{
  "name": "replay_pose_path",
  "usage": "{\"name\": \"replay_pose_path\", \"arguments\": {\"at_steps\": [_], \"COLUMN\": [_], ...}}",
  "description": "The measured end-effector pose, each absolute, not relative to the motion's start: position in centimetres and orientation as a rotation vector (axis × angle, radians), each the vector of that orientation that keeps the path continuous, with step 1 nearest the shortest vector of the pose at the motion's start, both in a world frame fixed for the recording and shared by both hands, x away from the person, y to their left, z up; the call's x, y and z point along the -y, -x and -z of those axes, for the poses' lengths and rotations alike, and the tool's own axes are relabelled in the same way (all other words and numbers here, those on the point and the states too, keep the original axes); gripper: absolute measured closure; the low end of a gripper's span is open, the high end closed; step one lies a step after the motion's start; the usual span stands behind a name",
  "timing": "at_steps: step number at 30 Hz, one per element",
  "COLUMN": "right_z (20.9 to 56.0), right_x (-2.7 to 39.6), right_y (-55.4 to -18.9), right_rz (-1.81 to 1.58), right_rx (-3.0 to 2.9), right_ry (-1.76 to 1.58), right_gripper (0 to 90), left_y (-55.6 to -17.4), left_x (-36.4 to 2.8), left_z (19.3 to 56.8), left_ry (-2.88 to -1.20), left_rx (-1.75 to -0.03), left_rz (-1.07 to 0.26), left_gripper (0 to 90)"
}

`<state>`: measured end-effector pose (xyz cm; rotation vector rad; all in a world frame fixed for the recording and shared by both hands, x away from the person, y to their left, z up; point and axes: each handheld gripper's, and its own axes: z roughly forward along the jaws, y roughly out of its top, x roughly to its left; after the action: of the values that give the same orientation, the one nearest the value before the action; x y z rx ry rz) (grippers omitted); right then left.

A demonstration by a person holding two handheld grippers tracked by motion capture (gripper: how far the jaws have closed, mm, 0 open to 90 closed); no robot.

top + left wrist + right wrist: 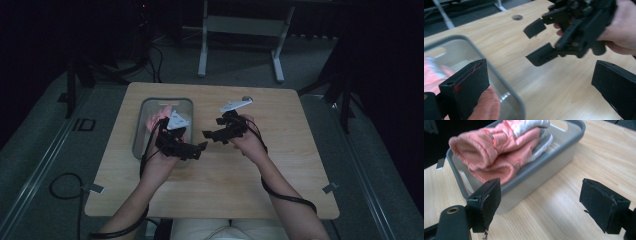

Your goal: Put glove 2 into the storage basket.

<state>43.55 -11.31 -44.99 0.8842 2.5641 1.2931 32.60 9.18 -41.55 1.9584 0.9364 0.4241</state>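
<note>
High view: left gripper (200, 148) and right gripper (210, 134) over table (280, 170), tips facing each other near the middle, just apart. Grey bin (141, 111) at table's left-centre, partly under left hand (162, 162). Pink glove (156, 118) inside bin. Right gripper view: fingers (604, 205) spread wide, nothing between, aimed at bin; glove (496, 150) folded in bin (544, 173), pink with grey-white part, cuff toward camera. Left gripper view: fingers (469, 87) wide open, empty; bin rim (499, 80) just behind left finger, right gripper (541, 42) across, its fingers also parted and empty. No contact with glove or bin.
</note>
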Motion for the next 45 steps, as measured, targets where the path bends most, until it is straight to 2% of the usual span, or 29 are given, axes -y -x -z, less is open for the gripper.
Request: {"name": "replay_pose_path", "arguments": {"at_steps": [20,27,45], "right_z": [47.7,49.7,53.0], "right_x": [14.3,15.3,17.4], "right_y": [-42.4,-41.5,-40.2], "right_rz": [-1.267,-1.255,-1.159], "right_rx": [-2.552,-2.566,-2.585], "right_ry": [-0.873,-0.843,-0.844], "right_gripper": [17.1,17.1,16.3], "left_y": [-31.1,-30.6,-29.8], "left_x": [-4.3,-2.8,-1.6], "left_z": [45.9,47.9,52.0], "left_ry": [-2.069,-2.096,-2.166], "left_rx": [-0.774,-0.708,-0.663], "left_rz": [-0.358,-0.320,-0.342], "left_gripper": [0.5,0.5,0.5]}}
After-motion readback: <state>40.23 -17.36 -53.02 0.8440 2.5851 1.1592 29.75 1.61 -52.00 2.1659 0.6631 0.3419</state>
